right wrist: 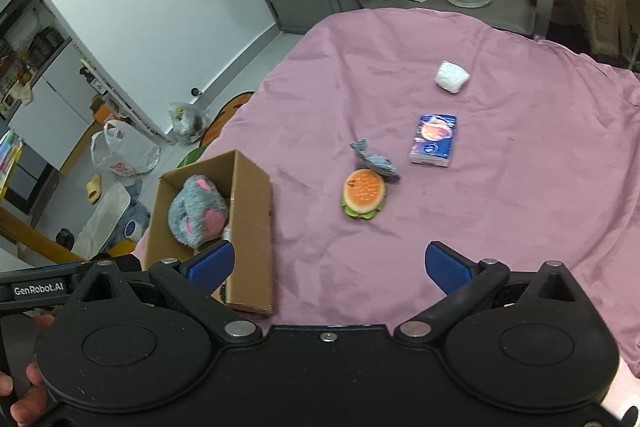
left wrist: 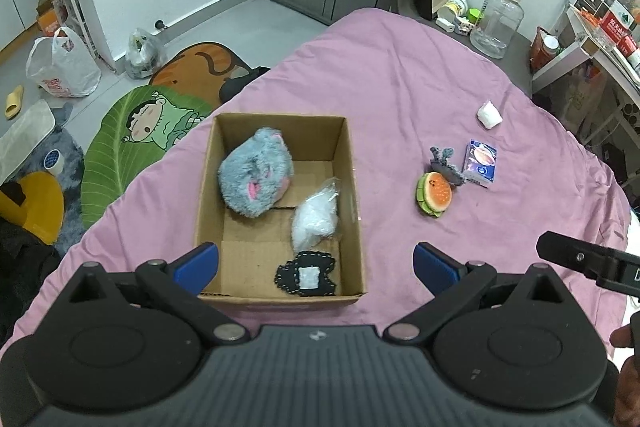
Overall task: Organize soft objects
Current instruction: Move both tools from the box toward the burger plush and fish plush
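Observation:
A cardboard box [left wrist: 352, 187] sits on the pink bedspread [left wrist: 400, 87]. It holds a grey plush toy [left wrist: 258, 179], a clear bag of white stuffing [left wrist: 316, 215] and a black patch [left wrist: 306, 273]. My left gripper [left wrist: 316, 267] is open and empty above the box's near end. On the spread to the right lie a burger toy [right wrist: 364, 195], a small grey cloth piece [right wrist: 374, 159], a tissue pack [right wrist: 434, 139] and a white wad [right wrist: 451, 77]. My right gripper [right wrist: 328, 267] is open and empty, nearer than the burger. The box [right wrist: 252, 223] is at its left.
The floor on the left holds cartoon mats [left wrist: 152, 131], plastic bags [left wrist: 60, 67] and a yellow stool [left wrist: 36, 203]. A clear water jug [left wrist: 498, 19] and a cluttered shelf [left wrist: 592, 39] stand beyond the bed's far right edge.

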